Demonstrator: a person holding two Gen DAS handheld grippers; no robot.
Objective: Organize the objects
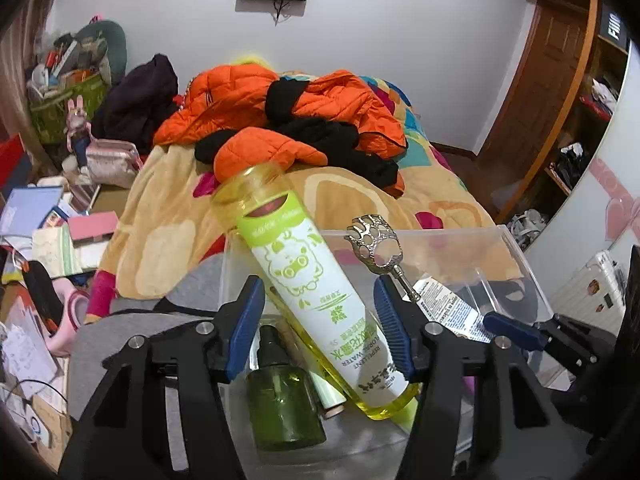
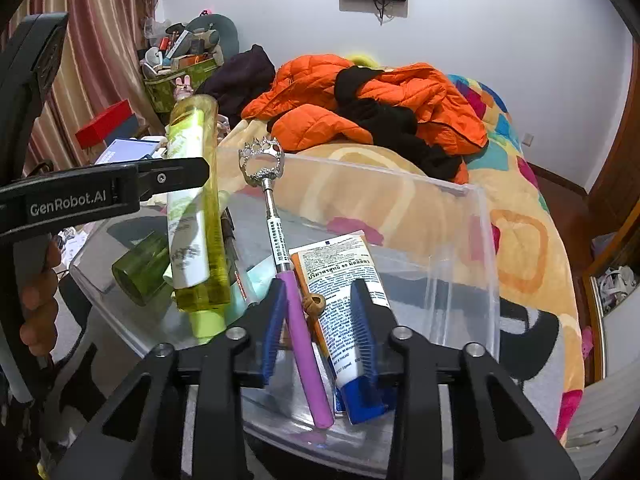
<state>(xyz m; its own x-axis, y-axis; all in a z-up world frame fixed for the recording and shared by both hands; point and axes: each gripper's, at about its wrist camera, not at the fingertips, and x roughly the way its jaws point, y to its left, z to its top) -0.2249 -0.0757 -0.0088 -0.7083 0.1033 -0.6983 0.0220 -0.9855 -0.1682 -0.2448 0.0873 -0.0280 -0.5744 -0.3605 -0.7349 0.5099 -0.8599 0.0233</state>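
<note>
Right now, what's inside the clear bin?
Inside the clear bin: yellow repellent bottle, green spray bottle, back scratcher, blue-capped tube, small wooden ring. Items beneath the bottles are mostly covered.

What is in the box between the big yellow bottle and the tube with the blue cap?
The back scratcher with the purple handle lies between the yellow bottle and the tube, inside the clear box. The right wrist view shows it best.

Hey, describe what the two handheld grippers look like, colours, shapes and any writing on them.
Both are matte black plastic. The left gripper and right gripper each have angular arms with triangular cut-outs, silver round bolts at the pivots, and two fingers tipped with ribbed blue pads. From the right wrist view, the left one's side carries white lettering reading GenRobot.AI. No cables or sleeves show.
</note>
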